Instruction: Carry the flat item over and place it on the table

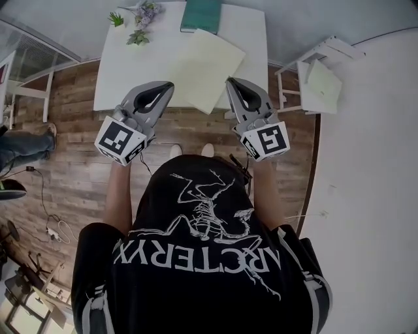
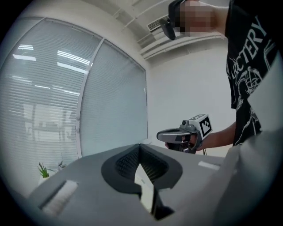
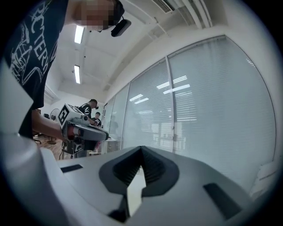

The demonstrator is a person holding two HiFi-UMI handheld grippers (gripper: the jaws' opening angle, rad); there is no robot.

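Observation:
A pale yellow-green flat sheet (image 1: pixel 208 68) hangs over the near edge of the white table (image 1: pixel 130 72), held between my two grippers. My left gripper (image 1: pixel 168 87) is shut on the sheet's left corner, and my right gripper (image 1: pixel 230 82) is shut on its right edge. In the left gripper view the sheet's thin pale edge (image 2: pixel 144 185) runs between the shut jaws of my left gripper (image 2: pixel 141 150), with the right gripper (image 2: pixel 183 134) beyond. The right gripper view shows the same pale edge (image 3: pixel 132 190) pinched in my right gripper (image 3: pixel 141 152), and the left gripper (image 3: pixel 77 128) off to the left.
A teal book (image 1: pixel 201 14) and a small plant (image 1: pixel 138 19) lie at the table's far side. A white stand (image 1: pixel 307 65) with another pale sheet (image 1: pixel 324 81) is at the right. My shoes (image 1: pixel 189 150) are on the wood floor; another person's leg (image 1: pixel 26 143) is at left.

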